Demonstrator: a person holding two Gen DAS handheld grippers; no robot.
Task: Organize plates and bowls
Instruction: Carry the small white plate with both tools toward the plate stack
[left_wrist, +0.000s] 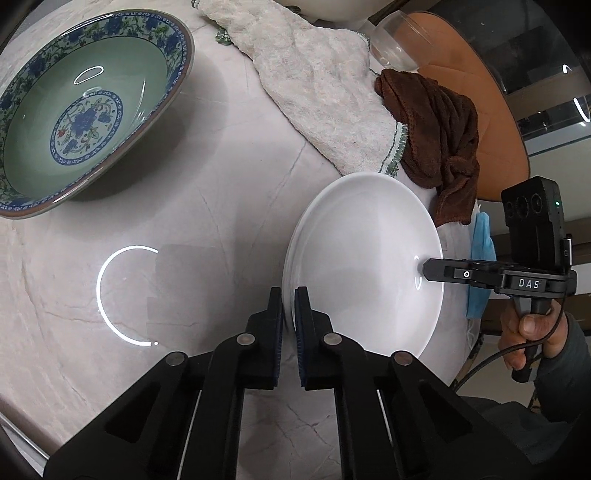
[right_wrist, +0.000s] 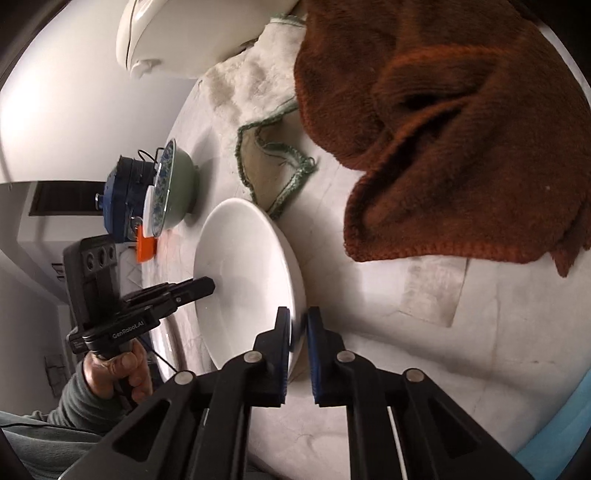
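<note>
A white plate (left_wrist: 362, 258) is gripped at opposite rims by both grippers above the marble table (left_wrist: 207, 229). My left gripper (left_wrist: 289, 295) is shut on the plate's near rim. My right gripper (right_wrist: 298, 317) is shut on the plate's (right_wrist: 243, 266) other rim; it also shows in the left wrist view (left_wrist: 424, 271). The left gripper shows in the right wrist view (right_wrist: 210, 286). A green bowl with a blue floral rim (left_wrist: 85, 110) sits on the table to the left; it shows in the right wrist view (right_wrist: 177, 192) beyond the plate.
A cream cloth (left_wrist: 325, 88) and a brown towel (left_wrist: 439, 144) lie at the table's far right. A clear glass (left_wrist: 395, 40) and a blue face mask (left_wrist: 480, 266) sit near the edge. A white appliance (right_wrist: 192, 33) stands at the back. An orange chair (left_wrist: 476, 96) is beyond.
</note>
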